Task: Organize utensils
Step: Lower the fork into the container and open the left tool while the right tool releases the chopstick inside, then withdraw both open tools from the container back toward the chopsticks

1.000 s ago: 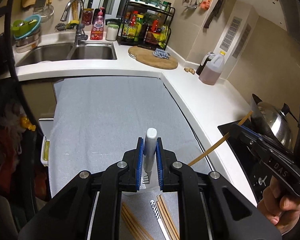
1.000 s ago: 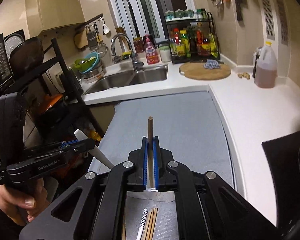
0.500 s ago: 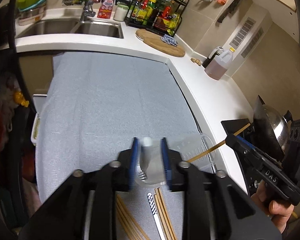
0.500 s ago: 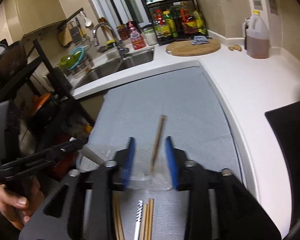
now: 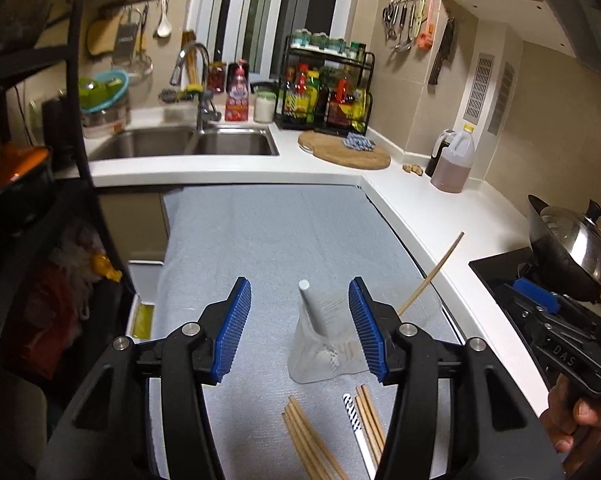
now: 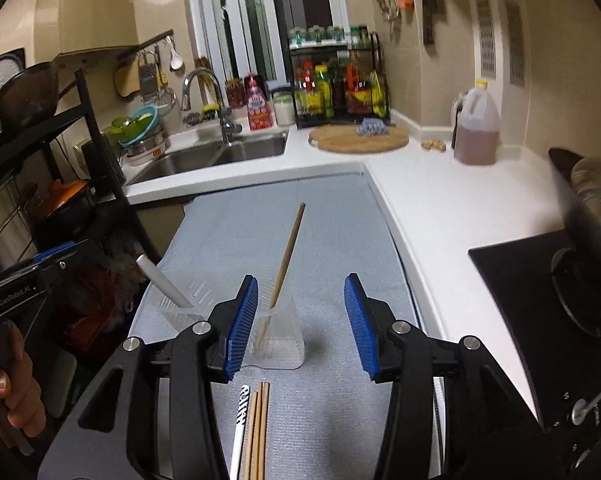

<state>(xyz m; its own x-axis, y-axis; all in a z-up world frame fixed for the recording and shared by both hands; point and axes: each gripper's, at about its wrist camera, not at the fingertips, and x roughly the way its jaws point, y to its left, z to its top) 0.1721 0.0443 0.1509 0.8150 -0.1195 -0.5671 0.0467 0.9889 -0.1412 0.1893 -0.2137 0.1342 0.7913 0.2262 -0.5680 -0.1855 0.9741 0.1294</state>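
Two clear plastic cups stand on the grey mat. The left cup (image 5: 320, 356) holds a white-handled fork (image 5: 312, 308), tines down. The right cup (image 6: 278, 336) holds one wooden chopstick (image 6: 286, 256) that leans up to the right; it also shows in the left wrist view (image 5: 432, 276). My left gripper (image 5: 300, 328) is open and empty, its blue pads on either side of the fork's cup. My right gripper (image 6: 300, 324) is open and empty, just behind the chopstick's cup. Loose wooden chopsticks (image 5: 312, 440) and a black-and-white patterned utensil (image 6: 238, 424) lie on the mat near me.
The grey mat (image 5: 268, 240) covers a table edged by a white counter (image 5: 440, 216). Behind are a steel sink (image 5: 180, 146), a spice rack (image 5: 324, 88), a round wooden board (image 5: 344, 152) and an oil jug (image 5: 454, 160). A wok (image 5: 568, 248) sits on the stove at right. A black shelf rack (image 6: 60, 184) stands left.
Both grippers have opened and drawn back. The fork left my left gripper and now stands in its cup; the chopstick left my right gripper and leans in the other cup.
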